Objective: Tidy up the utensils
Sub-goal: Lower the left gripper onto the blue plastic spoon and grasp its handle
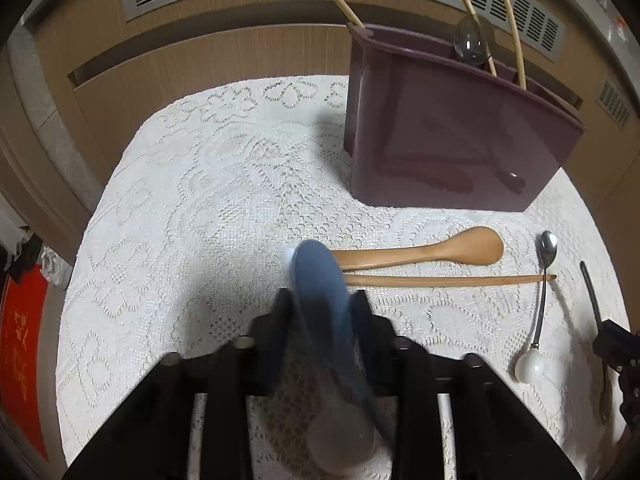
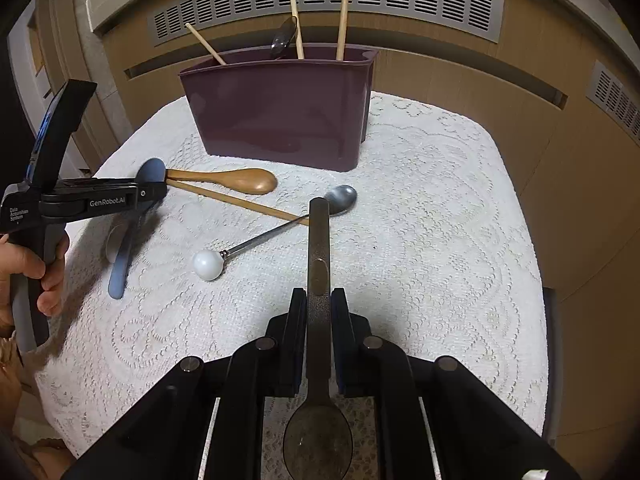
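My left gripper (image 1: pixel 322 312) (image 2: pixel 154 194) is shut on a blue spoon (image 1: pixel 320 276) (image 2: pixel 120 256), which looks blurred, its handle tip pointing forward. My right gripper (image 2: pixel 319 300) (image 1: pixel 616 344) is shut on a dark metal spoon (image 2: pixel 319 240) (image 1: pixel 592 296), handle forward and bowl close to the camera. On the cloth lie a wooden spoon (image 1: pixel 440 252) (image 2: pixel 236 180), one wooden chopstick (image 1: pixel 460 280) (image 2: pixel 240 202) and a steel spoon with a white ball end (image 1: pixel 542 308) (image 2: pixel 260 238). Behind them stands a purple utensil holder (image 1: pixel 452 128) (image 2: pixel 280 116) with chopsticks and a shiny spoon in it.
A white lace cloth (image 2: pixel 420 220) (image 1: pixel 200 200) covers the small table, whose edges drop off on the left, the right and the far side. A wooden wall with a grey vent grille (image 2: pixel 320 0) stands just behind. A person's hand (image 2: pixel 28 276) grips the left tool's handle.
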### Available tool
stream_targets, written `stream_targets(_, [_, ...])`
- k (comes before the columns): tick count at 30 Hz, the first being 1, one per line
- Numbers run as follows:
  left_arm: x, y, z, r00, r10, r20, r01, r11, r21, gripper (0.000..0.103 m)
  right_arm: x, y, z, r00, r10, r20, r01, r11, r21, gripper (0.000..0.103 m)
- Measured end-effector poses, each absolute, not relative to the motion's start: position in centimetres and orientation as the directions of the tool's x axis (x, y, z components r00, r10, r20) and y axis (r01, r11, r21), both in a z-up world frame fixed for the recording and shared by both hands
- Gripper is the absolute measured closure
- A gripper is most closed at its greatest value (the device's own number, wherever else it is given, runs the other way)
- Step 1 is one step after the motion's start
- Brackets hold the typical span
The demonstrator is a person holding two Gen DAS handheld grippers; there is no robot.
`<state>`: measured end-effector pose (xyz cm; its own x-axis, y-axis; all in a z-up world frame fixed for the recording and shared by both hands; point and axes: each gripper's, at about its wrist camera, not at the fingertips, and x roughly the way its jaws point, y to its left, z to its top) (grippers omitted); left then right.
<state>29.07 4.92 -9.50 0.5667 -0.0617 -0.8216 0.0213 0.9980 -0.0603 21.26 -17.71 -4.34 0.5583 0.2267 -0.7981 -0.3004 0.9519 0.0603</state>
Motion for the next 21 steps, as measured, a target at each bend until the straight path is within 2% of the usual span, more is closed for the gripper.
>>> stream_targets(5, [27.5,4.9,-8.6,0.59,-0.124,-0.798,0.06,0.992,-0.11,0.077,21.7,-18.0,-4.7,0.542,0.232,-0.807,-0.295,0.953,0.076,0.092])
stream_targets(11, [25.3,3.9,-7.6,0.556,-0.284,-0.782,0.165,0.959,-0.231,0.077,22.1,-18.1,-5.5,0.521,0.227,-0.823,-0.28,0.956,0.086,0.092])
stream_targets(21, [24.3,1.0,-8.4,0.506,-0.291,-0.812,0.23,0.953,-0.198,0.077,22.8,-18.3,-6.1,0.478,0.255,-0.84,-0.269,0.954,0.137,0.09])
